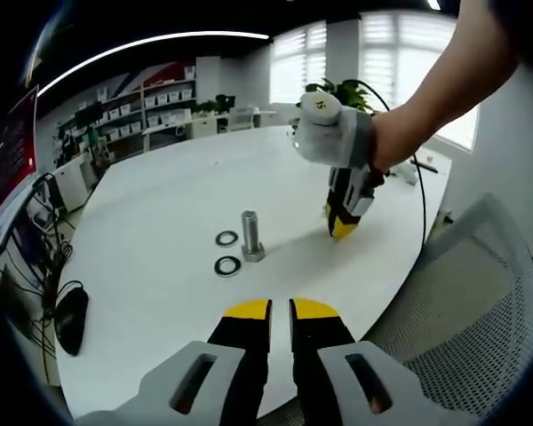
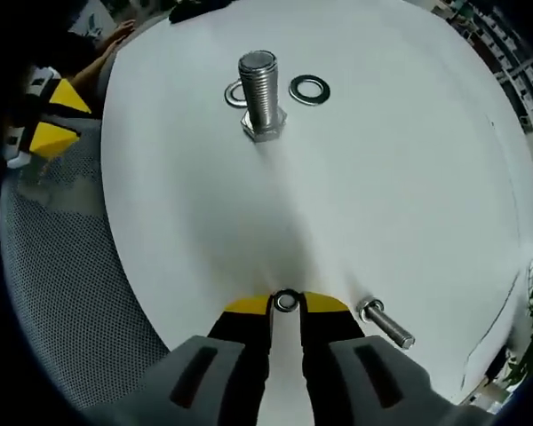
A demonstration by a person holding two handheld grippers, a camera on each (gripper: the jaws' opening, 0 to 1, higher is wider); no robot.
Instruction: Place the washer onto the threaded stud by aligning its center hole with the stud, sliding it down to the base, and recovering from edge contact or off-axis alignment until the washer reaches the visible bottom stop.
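The threaded stud (image 1: 251, 234) (image 2: 261, 94) stands upright on its hex head on the white table (image 1: 160, 204) (image 2: 382, 177). Two loose washers lie flat beside it, one (image 1: 226, 238) (image 2: 309, 89) clear of it, the other (image 1: 227, 265) (image 2: 234, 93) partly hidden behind the stud in the right gripper view. My right gripper (image 2: 286, 304) (image 1: 342, 229), held by a gloved hand, is shut on a small washer (image 2: 286, 302) low over the table, well short of the stud. My left gripper (image 1: 281, 309) (image 2: 51, 117) hovers at the table's edge with its jaws together and nothing between them.
A second bolt (image 2: 386, 324) lies on its side just right of my right gripper. A grey mesh chair (image 1: 480, 302) (image 2: 62, 266) stands against the table's edge. A black mouse (image 1: 71, 318) and cables sit at the table's left rim. Shelves and a plant stand in the background.
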